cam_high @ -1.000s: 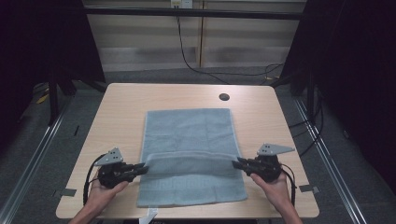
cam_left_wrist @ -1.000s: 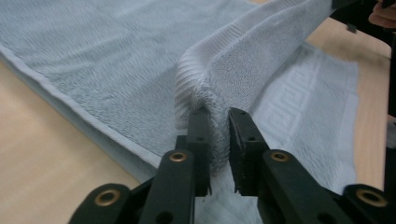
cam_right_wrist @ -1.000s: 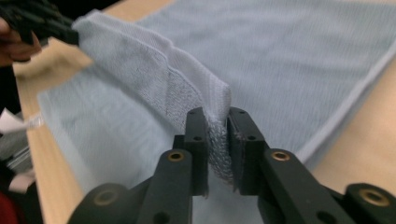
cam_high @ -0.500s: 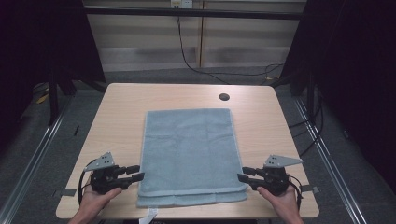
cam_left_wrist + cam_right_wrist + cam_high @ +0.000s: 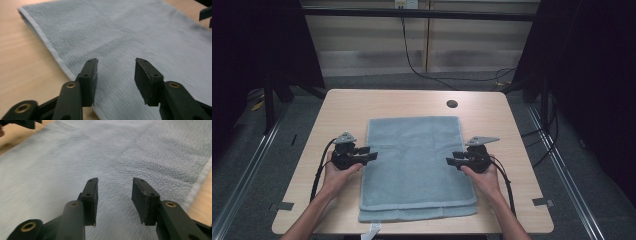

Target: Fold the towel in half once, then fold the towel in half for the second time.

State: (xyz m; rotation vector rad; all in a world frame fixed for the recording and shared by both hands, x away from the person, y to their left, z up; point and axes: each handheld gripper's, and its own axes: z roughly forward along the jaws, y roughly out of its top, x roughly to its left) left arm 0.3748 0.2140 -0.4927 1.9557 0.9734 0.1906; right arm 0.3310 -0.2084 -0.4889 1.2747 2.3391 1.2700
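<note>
Both hand-held grippers moved up one towel (folded), jaws just opening, empty.

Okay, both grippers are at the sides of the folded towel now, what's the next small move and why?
Probably ease each gripper inward and down onto its side edge of the grey-blue towel, then close. The left gripper and right gripper have just been opening, with nothing between their jaws, at the towel's long edges about midway along. The towel lies flat, folded once, so another fold looks likely.
</note>
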